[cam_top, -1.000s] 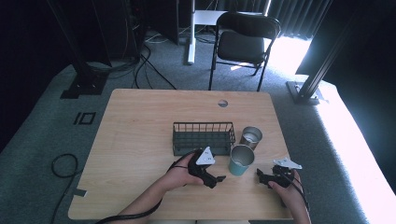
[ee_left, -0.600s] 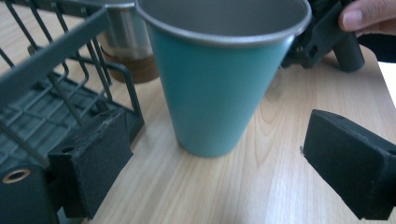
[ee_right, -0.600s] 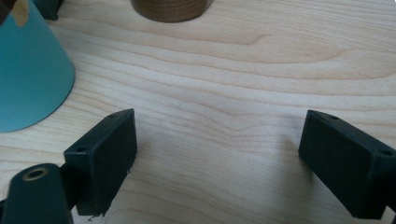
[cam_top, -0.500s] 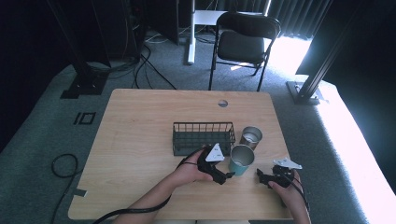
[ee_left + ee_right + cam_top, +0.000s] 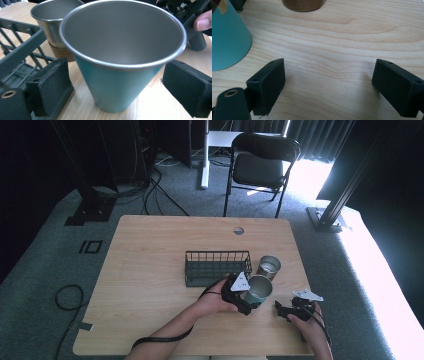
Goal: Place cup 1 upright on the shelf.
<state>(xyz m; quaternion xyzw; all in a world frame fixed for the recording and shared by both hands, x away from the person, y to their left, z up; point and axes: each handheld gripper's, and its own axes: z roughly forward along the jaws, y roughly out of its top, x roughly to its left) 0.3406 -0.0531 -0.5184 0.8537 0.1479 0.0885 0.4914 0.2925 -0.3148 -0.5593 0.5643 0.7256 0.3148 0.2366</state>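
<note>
While the right gripper (image 5: 292, 310) is parked on the table (image 5: 150, 270) with its jaws wide apart and nothing but bare wood between them, the left gripper (image 5: 240, 295) has been moved in from the position seen a second ago, when it sat lower and further left, well short of the cup.

The teal steel cup (image 5: 259, 289) is now straddled: in the left gripper view the cup (image 5: 117, 72) is seen upright between the two pads (image 5: 53, 85), both jaws apart, with a visible gap on each side. No contact is made yet. The cup is standing on the table, just in front of the wire basket (image 5: 217, 267) and beside the second steel cup with the brown sleeve (image 5: 269, 266), which is close behind it and cannot be confirmed as touching or apart. Neither cup has been shifted across the three high views.

Judgement: approach is finished, closing is the step pending. The cup's taper is noted, narrow at the base and wide at the rim, so a grip low on the wall is likely to slip upward unless the pads are closed squarely on it. Clearance to the basket wall (image 5: 17, 42) on the left pad side is tight. The right gripper's thumb and body (image 5: 195, 22) are seen just beyond the cup.
</note>
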